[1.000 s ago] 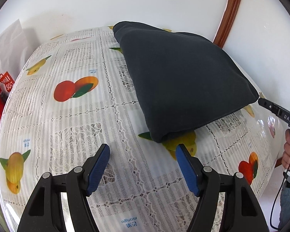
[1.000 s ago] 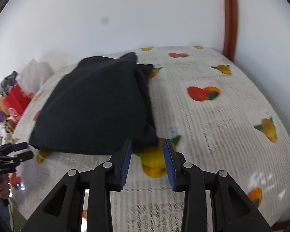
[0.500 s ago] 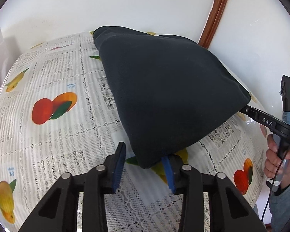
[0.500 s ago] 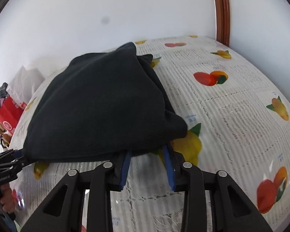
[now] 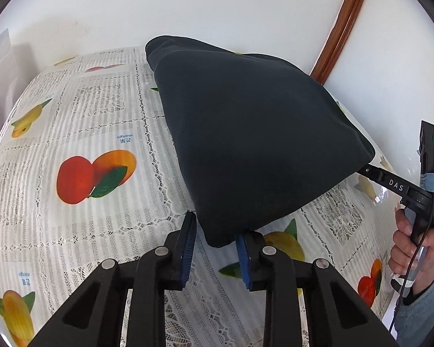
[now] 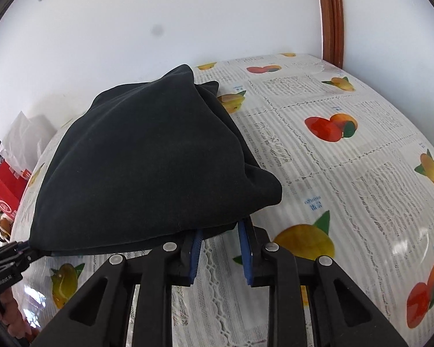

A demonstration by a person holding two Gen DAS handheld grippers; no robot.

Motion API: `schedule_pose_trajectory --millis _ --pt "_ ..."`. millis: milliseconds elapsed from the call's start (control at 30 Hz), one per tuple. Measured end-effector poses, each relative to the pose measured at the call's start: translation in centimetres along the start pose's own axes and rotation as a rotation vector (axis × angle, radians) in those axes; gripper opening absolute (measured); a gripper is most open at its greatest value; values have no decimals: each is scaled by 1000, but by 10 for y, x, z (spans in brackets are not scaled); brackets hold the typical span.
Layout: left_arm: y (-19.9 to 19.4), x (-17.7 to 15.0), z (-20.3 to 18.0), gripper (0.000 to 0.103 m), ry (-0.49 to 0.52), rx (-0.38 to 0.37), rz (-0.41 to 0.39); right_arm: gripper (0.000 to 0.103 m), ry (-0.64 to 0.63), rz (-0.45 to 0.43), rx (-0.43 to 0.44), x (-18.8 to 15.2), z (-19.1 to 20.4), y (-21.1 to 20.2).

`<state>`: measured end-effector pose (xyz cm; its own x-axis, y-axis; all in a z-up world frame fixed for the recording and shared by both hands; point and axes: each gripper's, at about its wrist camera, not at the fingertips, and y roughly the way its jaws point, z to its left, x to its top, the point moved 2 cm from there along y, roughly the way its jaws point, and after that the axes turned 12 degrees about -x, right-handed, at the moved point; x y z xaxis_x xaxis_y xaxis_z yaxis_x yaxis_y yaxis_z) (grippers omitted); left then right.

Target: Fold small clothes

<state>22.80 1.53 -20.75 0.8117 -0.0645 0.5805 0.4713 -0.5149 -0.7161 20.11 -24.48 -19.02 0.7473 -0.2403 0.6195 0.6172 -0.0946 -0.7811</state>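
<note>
A folded dark navy garment (image 5: 254,144) lies on a table with a fruit-print cloth (image 5: 86,150); it also shows in the right wrist view (image 6: 147,162). My left gripper (image 5: 217,237) stands at its near corner, the blue pads partly open with the corner between them. My right gripper (image 6: 220,240) stands at the other near corner, jaws partly open around the cloth's edge. Each gripper shows in the other's view, the right one (image 5: 390,182) and the left one (image 6: 8,260), tips under the garment's edge.
A white wall stands behind the table, with a brown wooden door frame (image 5: 341,26) at the right. Red boxes and white bags (image 6: 8,185) sit past the table's left end. The cloth (image 6: 361,159) lies bare to the right of the garment.
Both grippers have moved forward to the garment's near corners and narrowed around them. The near edge now rises a little off the table.
</note>
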Motion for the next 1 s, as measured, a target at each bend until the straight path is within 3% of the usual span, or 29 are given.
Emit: schedule_pose_trajectory --millis 167,400,533,600,800,933,1000 --pt "2 -4 -9 28 28 49 -3 29 -16 10 26 3 -3 4" --pt "-2 -11 -8 25 -34 71 1 34 -27 51 79 4 -13 10" --pt "-15 -17 -11 21 -72 92 -26 19 -126 36 25 -1 -9 4" --pt "-21 -19 -15 21 -77 95 -31 19 -161 35 -16 -4 -11 -1" --pt "-45 -18 -39 21 -63 98 -67 20 -115 0 13 -5 -30 -39" --pt "-69 -12 -59 23 -38 114 -106 33 -89 -62 2 0 -37 -81" --pt "-80 -11 -70 31 -30 130 -130 41 -73 -90 9 4 -38 -100"
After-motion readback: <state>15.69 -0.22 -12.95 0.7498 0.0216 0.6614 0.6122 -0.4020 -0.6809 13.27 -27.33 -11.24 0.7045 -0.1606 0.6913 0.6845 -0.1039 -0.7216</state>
